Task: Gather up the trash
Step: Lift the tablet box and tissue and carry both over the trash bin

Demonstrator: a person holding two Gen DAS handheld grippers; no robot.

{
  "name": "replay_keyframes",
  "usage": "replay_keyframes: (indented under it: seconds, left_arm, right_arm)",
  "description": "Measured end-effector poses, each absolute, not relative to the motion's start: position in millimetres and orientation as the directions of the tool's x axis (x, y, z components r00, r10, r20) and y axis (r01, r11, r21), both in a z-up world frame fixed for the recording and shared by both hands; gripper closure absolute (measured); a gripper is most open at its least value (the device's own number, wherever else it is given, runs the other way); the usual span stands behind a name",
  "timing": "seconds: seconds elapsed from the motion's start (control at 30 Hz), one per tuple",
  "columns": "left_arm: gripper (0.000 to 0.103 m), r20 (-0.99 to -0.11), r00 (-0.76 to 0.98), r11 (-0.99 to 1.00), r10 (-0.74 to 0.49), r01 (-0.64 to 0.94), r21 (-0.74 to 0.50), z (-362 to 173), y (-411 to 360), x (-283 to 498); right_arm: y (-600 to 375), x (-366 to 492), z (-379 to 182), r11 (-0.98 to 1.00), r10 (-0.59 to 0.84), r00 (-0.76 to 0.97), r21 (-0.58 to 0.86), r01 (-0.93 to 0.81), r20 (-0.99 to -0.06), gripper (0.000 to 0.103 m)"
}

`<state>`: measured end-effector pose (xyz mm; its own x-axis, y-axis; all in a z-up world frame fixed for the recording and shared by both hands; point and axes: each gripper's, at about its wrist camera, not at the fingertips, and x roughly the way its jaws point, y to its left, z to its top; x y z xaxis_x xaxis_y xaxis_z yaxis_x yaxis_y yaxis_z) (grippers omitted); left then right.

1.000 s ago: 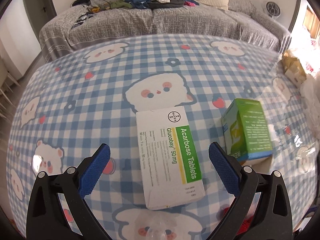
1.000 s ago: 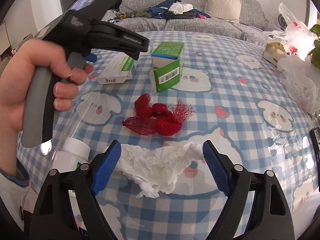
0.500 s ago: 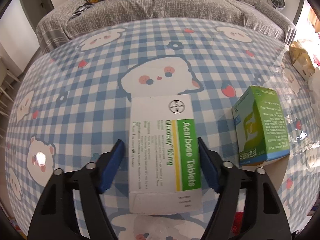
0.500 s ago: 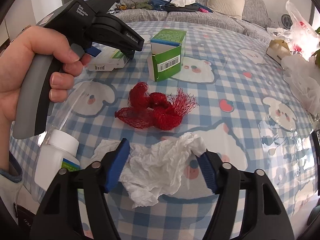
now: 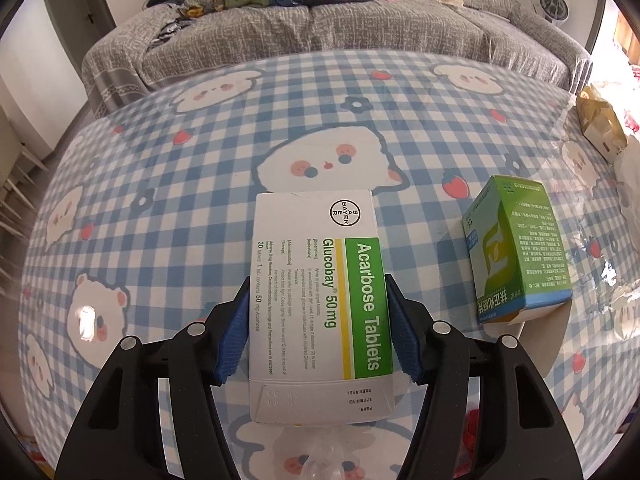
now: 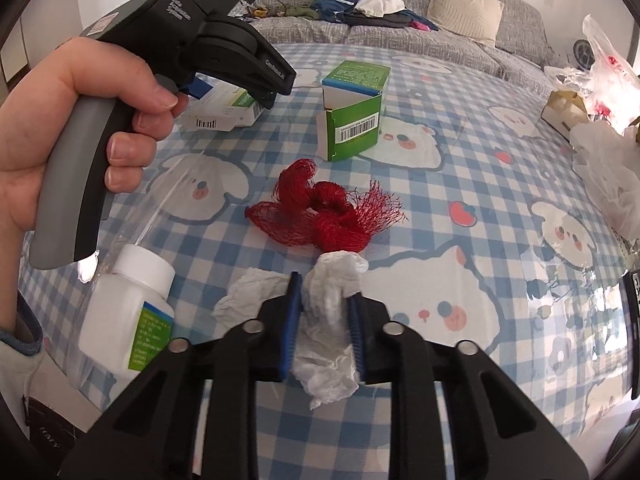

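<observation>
My left gripper (image 5: 318, 320) is shut on a white and green Acarbose tablet box (image 5: 316, 280) that lies flat on the checked tablecloth; its blue pads press both long sides. The same box (image 6: 228, 110) shows under the left gripper in the right wrist view. My right gripper (image 6: 322, 312) is shut on a crumpled white tissue (image 6: 330, 308), pinched between its blue pads. A red mesh net (image 6: 320, 212) lies just beyond the tissue. A green carton (image 5: 516, 248) stands to the right of the tablet box; it also shows opened in the right wrist view (image 6: 354, 114).
A white pill bottle (image 6: 128, 316) lies near the table's front left edge. White plastic bags (image 6: 608, 168) and a small brown box (image 6: 566, 110) sit at the far right. A grey sofa (image 5: 320, 36) with clothes stands behind the table.
Both grippers have closed: the left onto the tablet box, the right onto the tissue, bunching it up. Both have moved slightly forward over their objects.
</observation>
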<state>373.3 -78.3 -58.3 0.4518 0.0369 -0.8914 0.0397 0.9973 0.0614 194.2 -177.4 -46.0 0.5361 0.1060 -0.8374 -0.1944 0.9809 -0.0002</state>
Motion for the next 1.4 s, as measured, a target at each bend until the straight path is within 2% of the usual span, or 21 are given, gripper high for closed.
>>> replay_keyframes:
  seconds: [0.1,0.73,1.4]
  left_arm:
    - [0.043,-0.887,0.461,0.998,0.042,0.031,0.063,-54.3,-75.9,369.4]
    - [0.043,-0.864,0.5,0.997,0.064,0.003,0.076,-32.1,-60.8,322.9]
    - [0.043,-0.855,0.517,0.999,0.047,-0.007,0.051,-13.0,-50.0,249.5]
  right_arm:
    - [-178.7,192.1,-45.4,0.982,0.112,0.534,0.01,-0.191,-0.838,0.087]
    - [-196.7,159.9,-29.5,0.994,0.055,0.563,-0.006,-0.106,-0.825,0.087]
    - [-203.5,120.3,-2.4,0.997,0.055,0.606,0.014,-0.072,-0.794,0.087]
